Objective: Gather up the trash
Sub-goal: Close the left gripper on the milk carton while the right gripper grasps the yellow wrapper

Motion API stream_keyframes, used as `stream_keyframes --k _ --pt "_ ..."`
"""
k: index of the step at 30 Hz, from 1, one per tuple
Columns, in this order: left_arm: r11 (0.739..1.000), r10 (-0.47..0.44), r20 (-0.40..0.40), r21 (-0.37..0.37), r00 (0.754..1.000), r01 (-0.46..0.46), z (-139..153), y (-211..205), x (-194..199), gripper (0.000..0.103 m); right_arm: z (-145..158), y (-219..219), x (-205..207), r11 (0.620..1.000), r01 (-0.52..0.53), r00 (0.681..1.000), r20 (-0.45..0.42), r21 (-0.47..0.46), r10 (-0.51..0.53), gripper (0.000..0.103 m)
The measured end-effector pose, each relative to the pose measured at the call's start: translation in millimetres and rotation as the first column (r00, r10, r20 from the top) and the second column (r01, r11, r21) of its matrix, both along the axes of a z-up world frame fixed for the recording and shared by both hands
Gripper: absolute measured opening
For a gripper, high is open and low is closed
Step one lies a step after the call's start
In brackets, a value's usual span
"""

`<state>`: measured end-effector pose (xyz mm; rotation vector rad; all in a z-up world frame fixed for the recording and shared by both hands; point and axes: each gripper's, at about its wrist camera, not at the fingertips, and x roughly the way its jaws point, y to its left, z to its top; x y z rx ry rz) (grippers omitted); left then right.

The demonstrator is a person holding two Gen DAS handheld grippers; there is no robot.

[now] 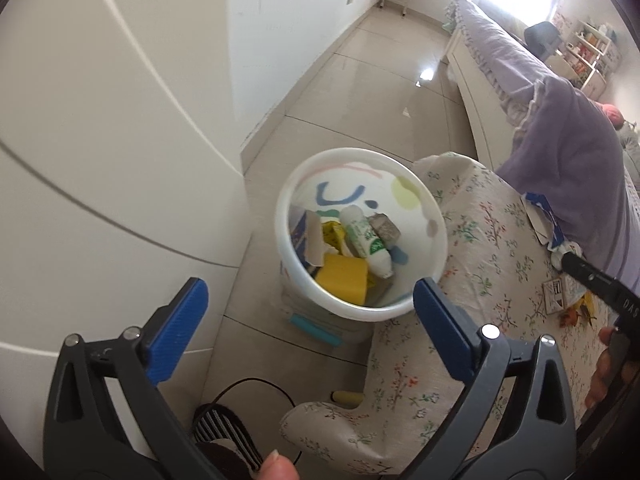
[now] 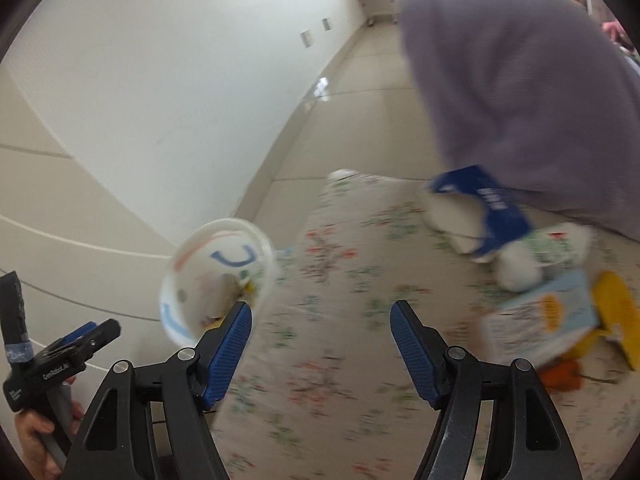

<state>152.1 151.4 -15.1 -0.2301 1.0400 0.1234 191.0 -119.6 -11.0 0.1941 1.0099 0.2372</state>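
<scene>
A white trash bin [image 1: 420, 196] with painted marks stands on the floor beside the bed. It holds a white-green bottle [image 1: 366, 240], a yellow sponge [image 1: 344, 282] and crumpled packaging. My left gripper [image 1: 310, 308] is open and empty above the bin's near rim. My right gripper [image 2: 320, 328] is open and empty over the floral bedsheet [image 2: 320, 264]; the view is blurred. On the sheet to its right lie a blue-white wrapper [image 2: 480, 204], a white-green bottle [image 2: 540, 256], a light blue box [image 2: 540, 324] and yellow trash [image 2: 618, 312]. The bin also shows in the right wrist view [image 2: 178, 312].
A white cabinet [image 1: 100, 160] stands left of the bin. A purple blanket [image 2: 520, 80] covers the far part of the bed. A black cable [image 1: 256, 384] and a striped slipper [image 1: 228, 432] lie on the floor. A small orange scrap [image 2: 564, 376] lies on the sheet.
</scene>
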Motion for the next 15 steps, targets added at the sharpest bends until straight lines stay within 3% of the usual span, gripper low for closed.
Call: stream_keyframes --k 15 --pt "0.993 -0.12 0.022 0.003 0.993 0.12 10.1 -74.6 11.7 0.102 7.9 -131.6 -35.0 0.978 0.186 0.982 0.007 -0.09 -0.186 0.074"
